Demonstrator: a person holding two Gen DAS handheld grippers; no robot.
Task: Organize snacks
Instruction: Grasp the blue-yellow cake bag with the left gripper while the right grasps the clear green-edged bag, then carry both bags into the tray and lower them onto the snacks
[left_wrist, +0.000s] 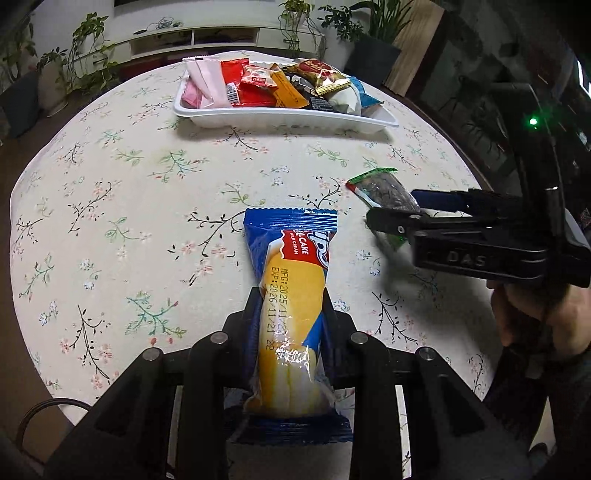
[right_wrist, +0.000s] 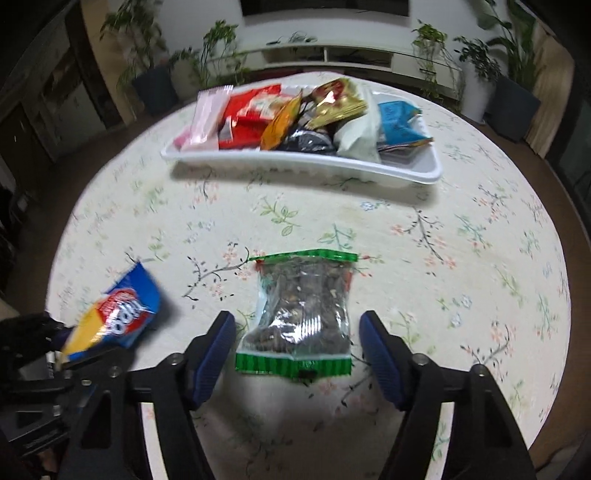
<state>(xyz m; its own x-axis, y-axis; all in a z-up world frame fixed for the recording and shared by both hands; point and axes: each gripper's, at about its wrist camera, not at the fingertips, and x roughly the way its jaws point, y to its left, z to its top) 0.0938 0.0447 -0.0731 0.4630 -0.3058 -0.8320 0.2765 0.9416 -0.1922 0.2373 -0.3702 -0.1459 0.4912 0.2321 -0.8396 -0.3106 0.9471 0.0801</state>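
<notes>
My left gripper (left_wrist: 291, 299) is shut on a blue and yellow roll cake packet (left_wrist: 291, 291), which sticks out forward above the flowered tablecloth. That packet (right_wrist: 118, 321) and the left gripper (right_wrist: 55, 354) also show at the lower left of the right wrist view. My right gripper (right_wrist: 297, 325) stands open around a clear, green-edged bag of dark seeds (right_wrist: 301, 314) lying on the cloth; a gap shows between each blue pad and the bag. In the left wrist view the right gripper (left_wrist: 399, 208) straddles the seed bag (left_wrist: 388, 192) at the right.
A white tray (left_wrist: 280, 118), also seen as the white tray (right_wrist: 295, 162), sits at the far side of the round table, filled with several snack packets. Potted plants and a low white shelf stand behind it. A person's hand (left_wrist: 532, 314) holds the right gripper.
</notes>
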